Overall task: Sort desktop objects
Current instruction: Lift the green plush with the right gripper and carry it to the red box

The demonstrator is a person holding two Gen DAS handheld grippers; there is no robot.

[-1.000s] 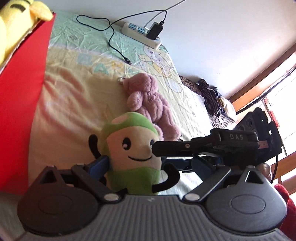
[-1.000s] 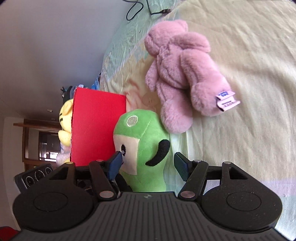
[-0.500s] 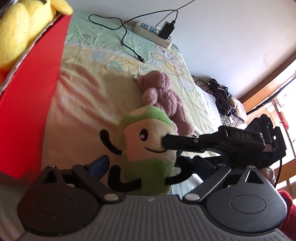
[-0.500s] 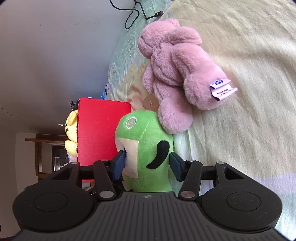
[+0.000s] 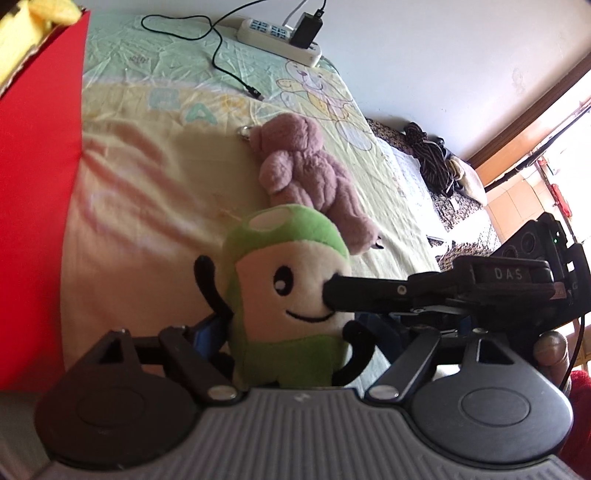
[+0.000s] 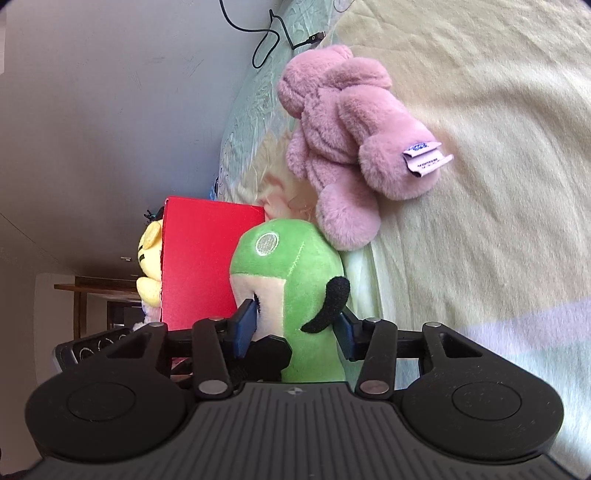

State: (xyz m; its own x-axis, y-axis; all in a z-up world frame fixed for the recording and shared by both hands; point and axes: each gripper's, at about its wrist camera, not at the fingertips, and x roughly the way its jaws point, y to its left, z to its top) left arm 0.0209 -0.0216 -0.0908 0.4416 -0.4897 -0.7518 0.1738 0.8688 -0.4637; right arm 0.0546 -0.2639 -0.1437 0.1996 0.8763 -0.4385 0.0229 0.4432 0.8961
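- Green mushroom plush [image 6: 291,280] is sitting upright on the bedsheet [image 6: 480,229], touching the pink plush bear [image 6: 354,136]; red box [image 6: 207,258] w/ a yellow plush [image 6: 149,266] is standing nearby.
- Right gripper [image 6: 295,328] is pinching the plush, blue pads pressing face & back.
- Left gripper [image 5: 291,336] is straddling it, jaws apart.
- Step: pickup; next prob. lifting toward the box.
- Soft, squashy fabric.

power strip [image 5: 279,35], black cable [image 5: 225,55], bedsheet [image 5: 155,155]

Right gripper [image 6: 295,328] jaws have clamped onto the green plush [image 6: 291,280]; left gripper [image 5: 291,332] pulled aside.
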